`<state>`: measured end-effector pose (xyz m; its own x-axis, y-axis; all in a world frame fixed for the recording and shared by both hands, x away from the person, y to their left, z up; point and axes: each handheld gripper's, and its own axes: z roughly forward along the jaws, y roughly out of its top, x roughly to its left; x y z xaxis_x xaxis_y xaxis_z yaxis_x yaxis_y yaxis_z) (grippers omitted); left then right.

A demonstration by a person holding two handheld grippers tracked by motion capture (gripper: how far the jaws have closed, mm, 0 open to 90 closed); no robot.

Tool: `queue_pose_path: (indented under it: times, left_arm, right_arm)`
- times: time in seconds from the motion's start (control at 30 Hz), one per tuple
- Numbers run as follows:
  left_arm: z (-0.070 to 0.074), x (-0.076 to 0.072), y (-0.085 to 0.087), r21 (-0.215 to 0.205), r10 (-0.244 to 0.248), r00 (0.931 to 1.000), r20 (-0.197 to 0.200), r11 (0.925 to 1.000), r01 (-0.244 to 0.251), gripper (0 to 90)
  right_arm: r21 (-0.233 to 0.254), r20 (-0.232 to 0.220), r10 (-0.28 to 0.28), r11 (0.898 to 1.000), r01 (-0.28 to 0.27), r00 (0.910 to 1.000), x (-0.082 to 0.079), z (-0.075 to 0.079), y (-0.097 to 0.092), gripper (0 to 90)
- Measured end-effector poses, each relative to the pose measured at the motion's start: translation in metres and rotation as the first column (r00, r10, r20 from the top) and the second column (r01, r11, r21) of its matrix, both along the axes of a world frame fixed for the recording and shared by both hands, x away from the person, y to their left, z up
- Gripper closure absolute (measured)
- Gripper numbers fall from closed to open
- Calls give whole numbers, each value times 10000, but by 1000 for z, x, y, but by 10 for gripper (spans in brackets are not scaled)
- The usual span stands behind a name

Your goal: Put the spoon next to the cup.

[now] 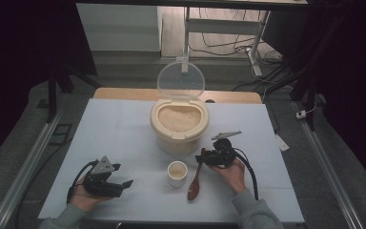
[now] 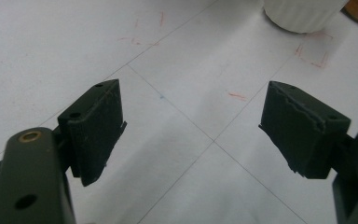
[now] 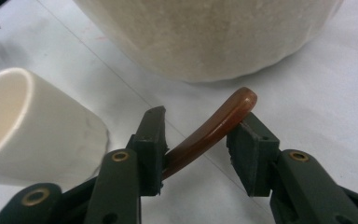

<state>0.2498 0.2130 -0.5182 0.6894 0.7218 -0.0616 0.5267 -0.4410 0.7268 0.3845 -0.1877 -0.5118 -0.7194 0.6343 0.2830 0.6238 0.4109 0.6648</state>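
A brown spoon (image 1: 194,186) lies on the white table (image 1: 114,133), its bowl toward me and its handle pointing at the rice container (image 1: 178,136). My right gripper (image 1: 199,157) straddles the handle's far end. In the right gripper view the curved handle (image 3: 214,128) runs slantwise between the jaws of the right gripper (image 3: 200,116), which stand apart with a gap at the pads. A small white cup (image 1: 177,173) stands just left of the spoon. My left gripper (image 1: 124,174) rests low at the front left, open, with nothing but bare table between the jaws of the left gripper (image 2: 193,88).
The cream container holds rice (image 1: 178,118), and its clear lid (image 1: 181,80) stands up behind it. The container wall (image 3: 205,32) rises close ahead of the right gripper, with the cup (image 3: 32,126) at its left. The cup's base (image 2: 303,14) shows ahead of the left gripper.
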Motion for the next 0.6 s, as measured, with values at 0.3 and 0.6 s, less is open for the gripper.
queue_pose_path:
  times: [0.3,0.6]
  left_arm:
    - [0,0,0,32,-32,10000,-21,10000,32,205]
    - [0,0,0,15,-16,10000,-19,10000,16,205]
  right_arm:
    - [-782,274,-193,9967,214,9994,1,-8,3,489]
    - [-1267,870,-286,9912,395,9958,-3,-7,6,430]
